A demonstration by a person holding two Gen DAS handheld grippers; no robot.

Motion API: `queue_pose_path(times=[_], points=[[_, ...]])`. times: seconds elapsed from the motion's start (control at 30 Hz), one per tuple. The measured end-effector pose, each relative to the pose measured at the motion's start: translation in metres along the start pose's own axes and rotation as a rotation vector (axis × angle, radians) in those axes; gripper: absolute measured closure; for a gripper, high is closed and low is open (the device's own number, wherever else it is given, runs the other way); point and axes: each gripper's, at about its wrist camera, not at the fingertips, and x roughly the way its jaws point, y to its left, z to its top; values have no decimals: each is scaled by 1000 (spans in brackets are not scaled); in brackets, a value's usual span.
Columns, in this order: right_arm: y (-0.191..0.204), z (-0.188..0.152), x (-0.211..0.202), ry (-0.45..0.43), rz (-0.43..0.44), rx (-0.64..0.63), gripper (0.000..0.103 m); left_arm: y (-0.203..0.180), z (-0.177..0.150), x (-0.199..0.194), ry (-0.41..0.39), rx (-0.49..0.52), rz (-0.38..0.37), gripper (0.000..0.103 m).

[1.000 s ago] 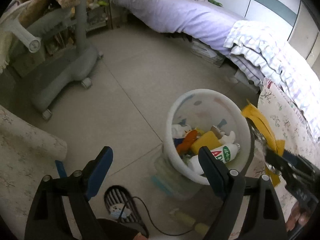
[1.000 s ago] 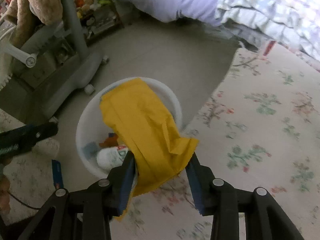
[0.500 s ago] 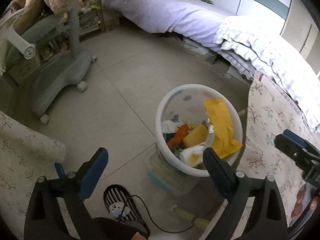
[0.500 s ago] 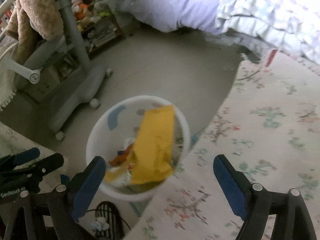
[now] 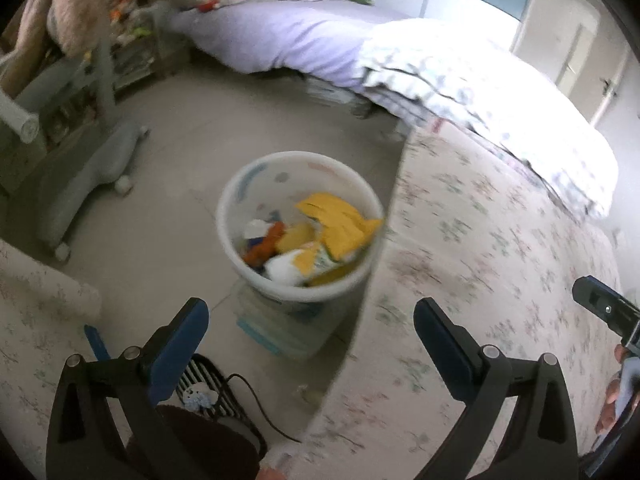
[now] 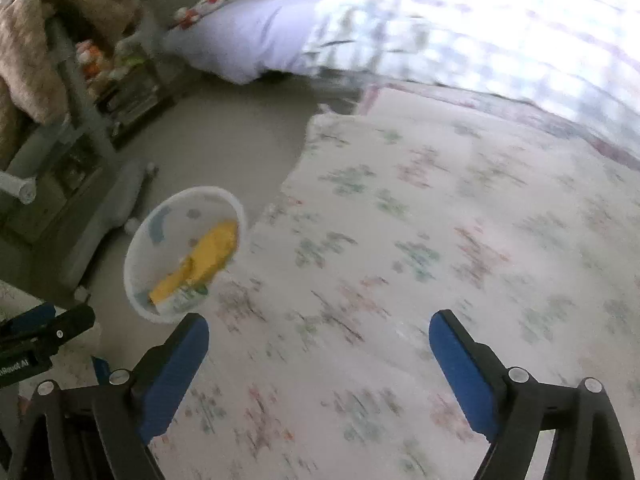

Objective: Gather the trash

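A white round trash bin (image 5: pixel 234 196) stands on the tiled floor beside a floral quilt. A yellow wrapper (image 5: pixel 340 224) lies inside it on top of other trash, including a white bottle (image 5: pixel 288 268) and an orange piece (image 5: pixel 264 244). My left gripper (image 5: pixel 310 328) is open and empty, above and in front of the bin. My right gripper (image 6: pixel 318 340) is open and empty over the floral quilt (image 6: pixel 440 260), to the right of the bin (image 6: pixel 140 248), where the wrapper (image 6: pixel 204 260) also shows.
A grey wheeled chair base (image 5: pixel 84 172) stands left of the bin. A bed with a purple sheet (image 5: pixel 288 40) and a checked blanket (image 5: pixel 480 92) lies behind. A striped object with a cable (image 5: pixel 216 384) lies on the floor near my left gripper.
My right gripper opened and let go of the yellow wrapper, which dropped into the bin. The right gripper then moved right, over the quilt. The left gripper drew back a little.
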Motion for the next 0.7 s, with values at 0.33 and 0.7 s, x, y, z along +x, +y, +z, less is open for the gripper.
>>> queue_pose_path(times=[0.33,0.7], points=[[-26,-65,-62,-49,-119,17,9,-54,-53,-24,-13,23,-29,0],[-29,-99,-85,-106,-146,1,9,-64,-83,-46,-69,27,-4,0]])
